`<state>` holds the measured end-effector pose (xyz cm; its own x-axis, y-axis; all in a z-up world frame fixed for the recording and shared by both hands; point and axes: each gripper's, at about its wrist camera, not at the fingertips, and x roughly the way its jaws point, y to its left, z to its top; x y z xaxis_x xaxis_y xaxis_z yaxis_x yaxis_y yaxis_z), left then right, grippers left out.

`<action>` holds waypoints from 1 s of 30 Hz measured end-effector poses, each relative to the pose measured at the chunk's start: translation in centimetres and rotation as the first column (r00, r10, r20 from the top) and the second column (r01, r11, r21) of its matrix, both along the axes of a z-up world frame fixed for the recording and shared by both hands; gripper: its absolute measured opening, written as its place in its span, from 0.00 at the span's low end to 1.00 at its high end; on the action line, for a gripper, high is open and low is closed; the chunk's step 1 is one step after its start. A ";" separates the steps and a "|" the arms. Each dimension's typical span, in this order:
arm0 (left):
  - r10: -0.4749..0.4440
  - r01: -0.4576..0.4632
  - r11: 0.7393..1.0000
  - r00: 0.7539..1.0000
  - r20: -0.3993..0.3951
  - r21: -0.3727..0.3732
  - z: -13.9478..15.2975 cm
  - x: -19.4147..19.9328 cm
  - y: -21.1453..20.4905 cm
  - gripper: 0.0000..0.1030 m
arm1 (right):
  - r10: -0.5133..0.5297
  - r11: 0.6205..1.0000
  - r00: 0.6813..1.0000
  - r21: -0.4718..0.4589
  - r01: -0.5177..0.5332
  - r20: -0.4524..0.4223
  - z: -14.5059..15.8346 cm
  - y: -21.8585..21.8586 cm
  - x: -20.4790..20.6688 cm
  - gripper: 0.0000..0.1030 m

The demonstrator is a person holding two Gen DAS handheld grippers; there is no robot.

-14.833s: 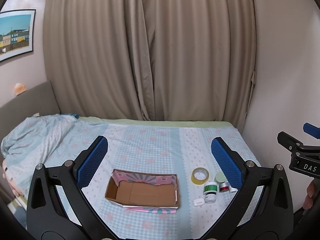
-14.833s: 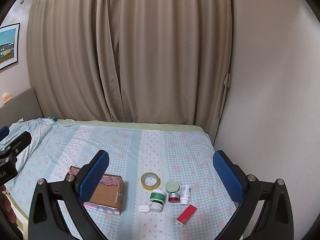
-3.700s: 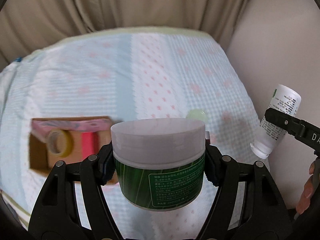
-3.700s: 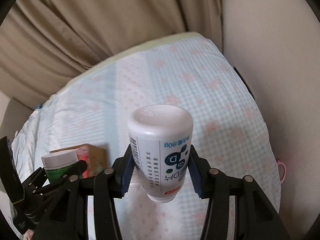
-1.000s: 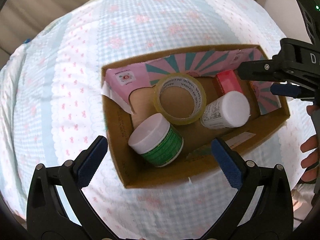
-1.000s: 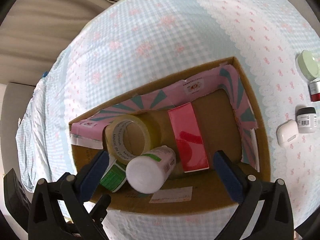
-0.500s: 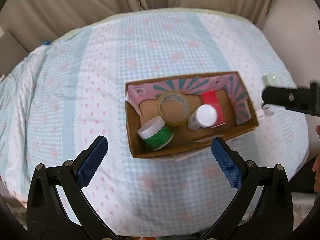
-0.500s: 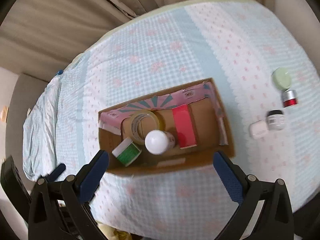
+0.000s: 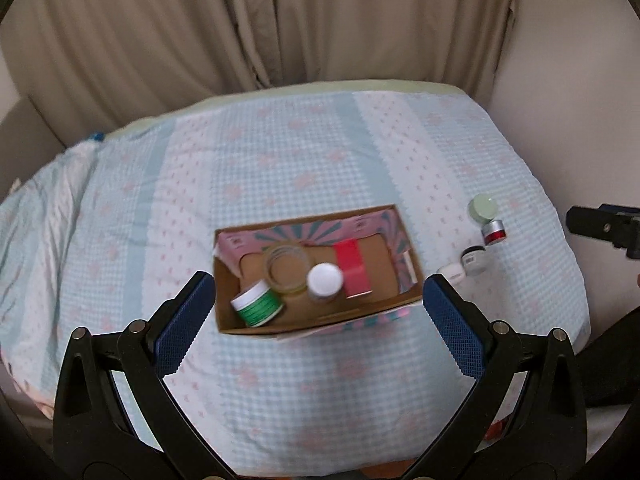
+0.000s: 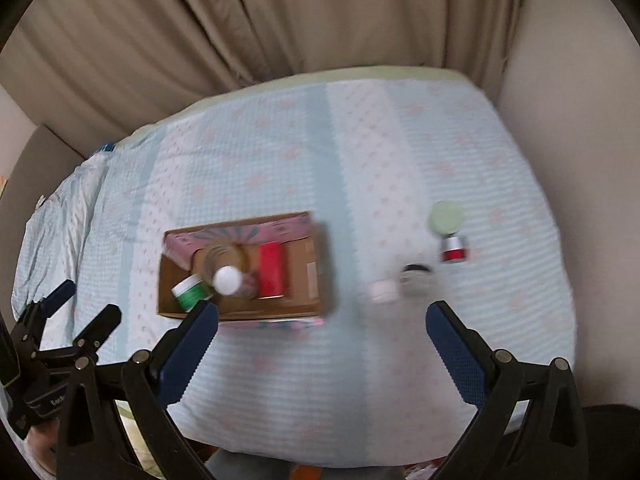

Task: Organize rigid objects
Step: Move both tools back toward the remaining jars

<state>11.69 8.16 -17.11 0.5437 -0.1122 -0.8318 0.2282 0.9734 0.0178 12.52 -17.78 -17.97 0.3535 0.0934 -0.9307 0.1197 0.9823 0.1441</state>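
Note:
A cardboard box (image 9: 320,322) (image 10: 168,268) sits mid-bed and holds a green jar (image 9: 258,306) (image 10: 190,290), a tape roll (image 9: 286,270), a white bottle (image 9: 325,281) (image 10: 228,280) and a red box (image 9: 352,266) (image 10: 271,269). To its right on the cover lie a pale green lid (image 9: 483,207) (image 10: 445,217), a red-and-silver jar (image 9: 495,233) (image 10: 454,249), a black-rimmed jar (image 9: 474,259) (image 10: 416,278) and a white case (image 9: 452,273) (image 10: 383,291). My left gripper (image 9: 318,326) is high above the box, open and empty. My right gripper (image 10: 322,340) is open and empty, above the bed's front.
The bed (image 9: 280,168) has a blue checked cover with pink bows. Beige curtains (image 9: 260,20) hang behind it, and a wall (image 9: 580,80) runs close along its right side. A grey headboard (image 10: 36,160) stands at the left.
Both grippers have pulled up and back from the box, so it looks smaller. The right wrist view has swung right, bringing the four small items toward its centre.

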 end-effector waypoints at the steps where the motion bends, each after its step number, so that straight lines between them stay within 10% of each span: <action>1: 0.007 -0.007 1.000 1.000 0.013 -0.003 0.4 -0.4 -1.3 1.00 | -0.002 1.000 1.000 0.003 0.002 0.006 0.3 -1.4 -0.3 1.00; 14: 0.049 -0.054 0.995 0.997 -0.054 -0.080 -1.6 -2.2 -17.8 1.00 | 0.043 0.996 0.999 0.077 -0.044 0.016 -1.0 -16.8 0.0 1.00; 30: -0.050 0.034 0.995 0.984 -0.168 -0.096 -12.4 2.1 -28.6 1.00 | -0.051 0.989 0.997 0.136 0.059 -0.058 -9.8 -23.3 4.8 1.00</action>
